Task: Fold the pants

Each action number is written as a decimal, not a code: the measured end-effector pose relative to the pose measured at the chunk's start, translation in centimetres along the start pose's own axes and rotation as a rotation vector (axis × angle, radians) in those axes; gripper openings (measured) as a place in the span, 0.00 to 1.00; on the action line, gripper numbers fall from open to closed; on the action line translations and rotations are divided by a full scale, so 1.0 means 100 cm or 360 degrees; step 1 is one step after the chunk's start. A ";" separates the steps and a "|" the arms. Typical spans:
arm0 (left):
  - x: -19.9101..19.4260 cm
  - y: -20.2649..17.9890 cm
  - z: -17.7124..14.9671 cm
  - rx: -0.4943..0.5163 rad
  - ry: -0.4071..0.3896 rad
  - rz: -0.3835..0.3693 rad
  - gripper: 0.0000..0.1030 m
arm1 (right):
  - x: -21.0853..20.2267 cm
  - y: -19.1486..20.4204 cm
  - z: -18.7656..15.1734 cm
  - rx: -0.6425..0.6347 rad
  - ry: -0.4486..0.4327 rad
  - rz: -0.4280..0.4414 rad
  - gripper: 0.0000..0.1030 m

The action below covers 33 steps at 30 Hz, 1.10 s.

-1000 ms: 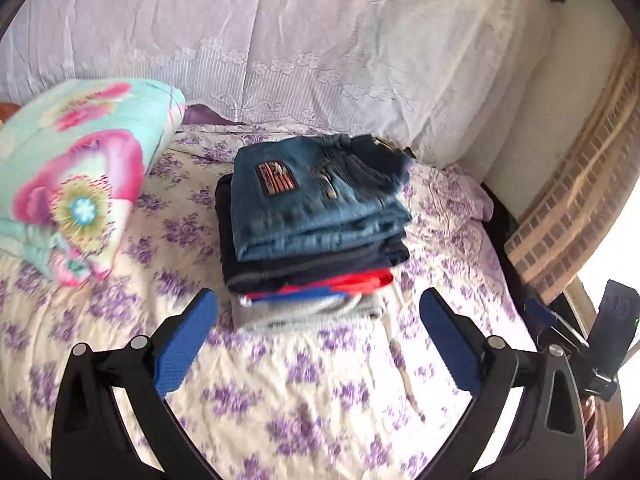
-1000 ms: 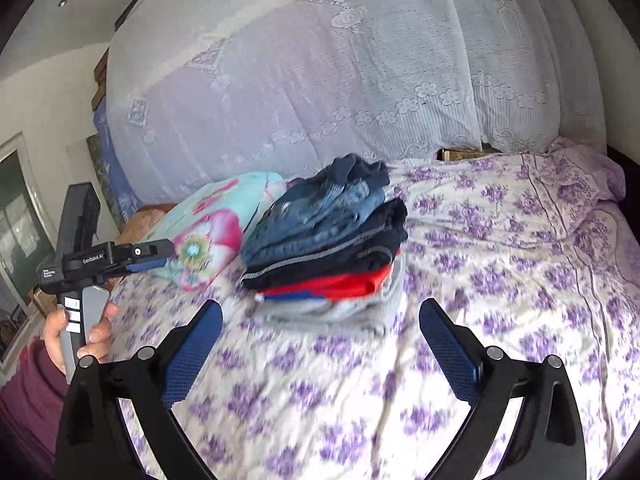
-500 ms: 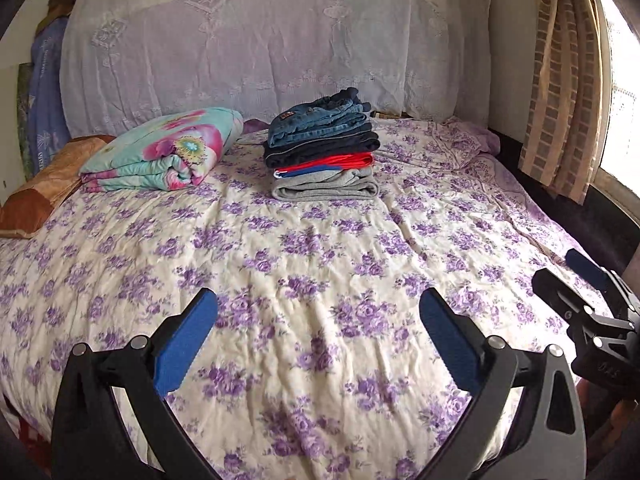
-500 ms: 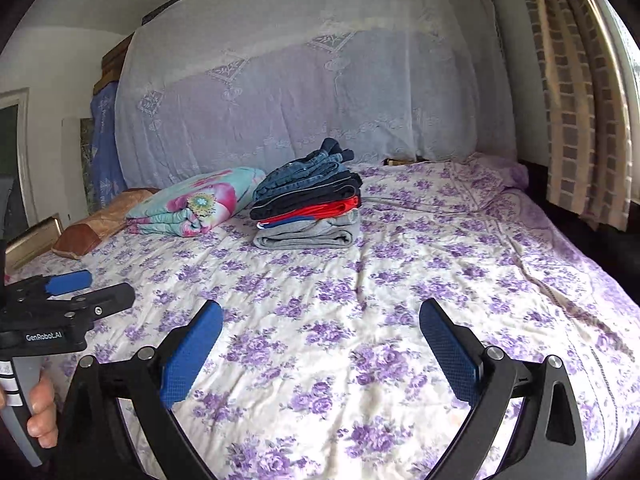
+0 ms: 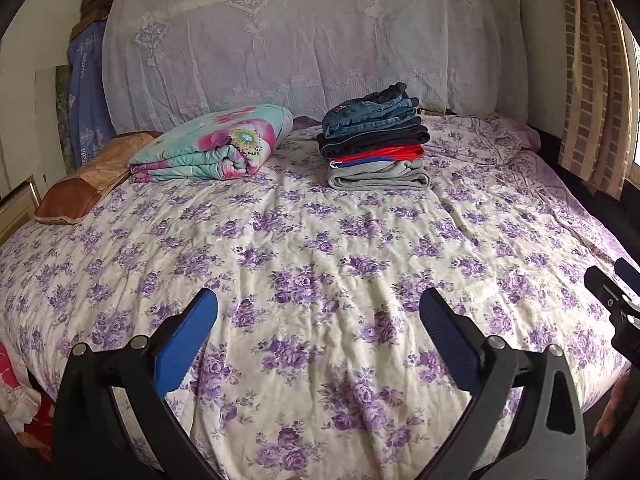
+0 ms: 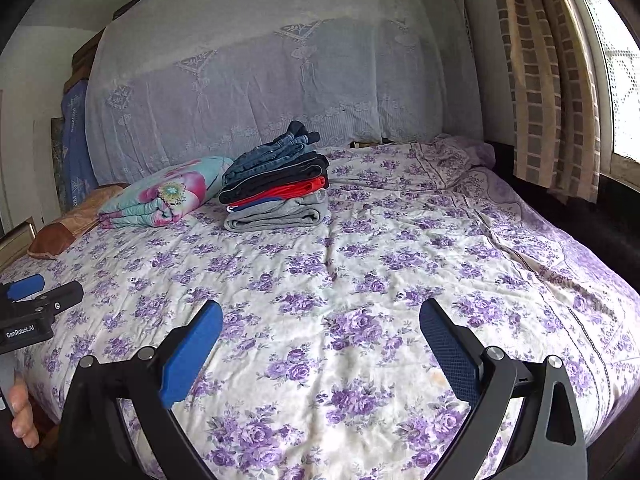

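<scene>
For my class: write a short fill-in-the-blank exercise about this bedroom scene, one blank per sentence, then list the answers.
1. The garment at the bottom of the folded stack is ____ in colour.
2. Both the left tongs and the right tongs are ____, holding nothing.
3. The top item on the stack is a pair of blue ____.
4. The bedspread is printed with ____ flowers.

Answers: grey; open; jeans; purple

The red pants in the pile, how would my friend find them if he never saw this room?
Look at the bed with purple flowers, up near the lace-covered headboard. Right of the rolled flowery blanket sits a stack of folded clothes. The red pants are the only bright red layer, under the dark pair and above the grey one.
</scene>
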<state>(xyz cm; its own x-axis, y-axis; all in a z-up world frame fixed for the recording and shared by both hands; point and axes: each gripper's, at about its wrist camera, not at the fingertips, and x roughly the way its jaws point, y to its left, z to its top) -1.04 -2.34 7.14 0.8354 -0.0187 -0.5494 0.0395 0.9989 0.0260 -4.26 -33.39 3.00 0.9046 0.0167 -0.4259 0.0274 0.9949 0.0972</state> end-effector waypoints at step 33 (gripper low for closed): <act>0.010 0.012 -0.002 0.0006 0.0067 0.0045 0.95 | 0.010 0.012 -0.005 -0.0055 0.0080 0.0052 0.96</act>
<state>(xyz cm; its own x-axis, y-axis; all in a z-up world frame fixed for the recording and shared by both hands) -0.28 -1.16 6.42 0.8122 0.0114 -0.5833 0.0185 0.9988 0.0452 -3.51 -32.12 2.22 0.8822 0.0533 -0.4678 -0.0173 0.9966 0.0809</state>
